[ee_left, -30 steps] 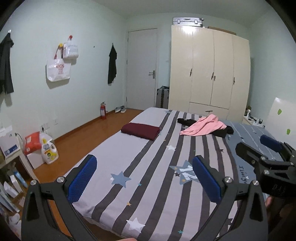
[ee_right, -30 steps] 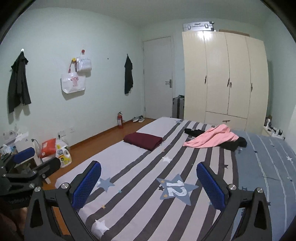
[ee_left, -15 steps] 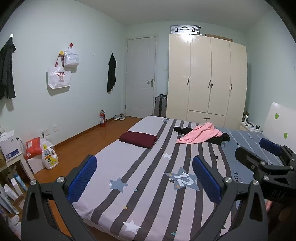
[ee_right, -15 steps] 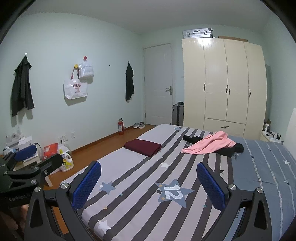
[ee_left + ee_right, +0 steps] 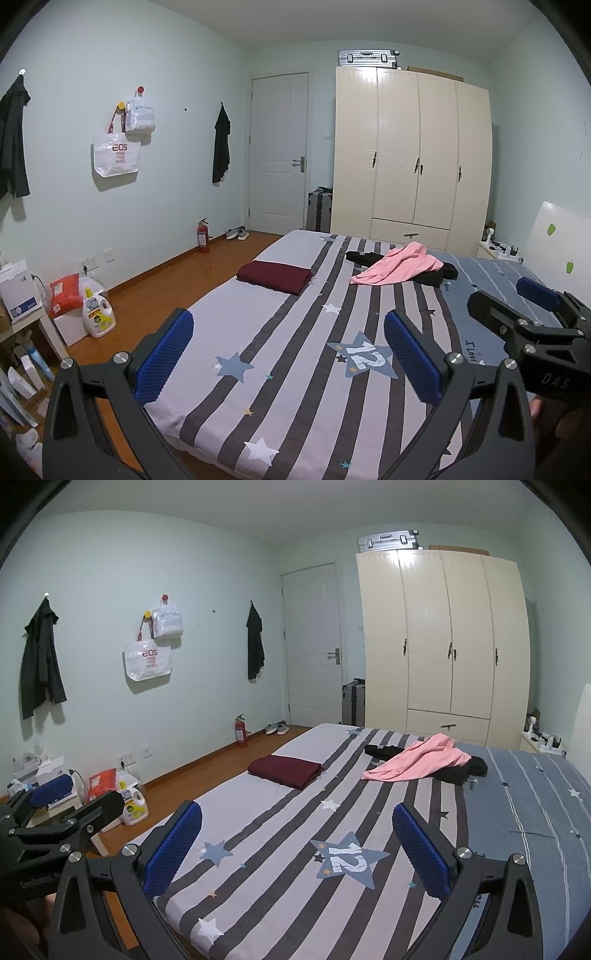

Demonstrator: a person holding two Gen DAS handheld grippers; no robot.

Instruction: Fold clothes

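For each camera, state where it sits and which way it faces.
Left wrist: on the left gripper, above the bed's near end, facing the wardrobe; the right gripper shows alongside.
Right wrist: on the right gripper, same heading; the left gripper shows alongside.
Shared: maroon folded garment, pink garment.

Pale green walls (image 5: 177, 55), wooden floor (image 5: 177, 284), cream wardrobe (image 5: 413, 155), white door (image 5: 279, 147).
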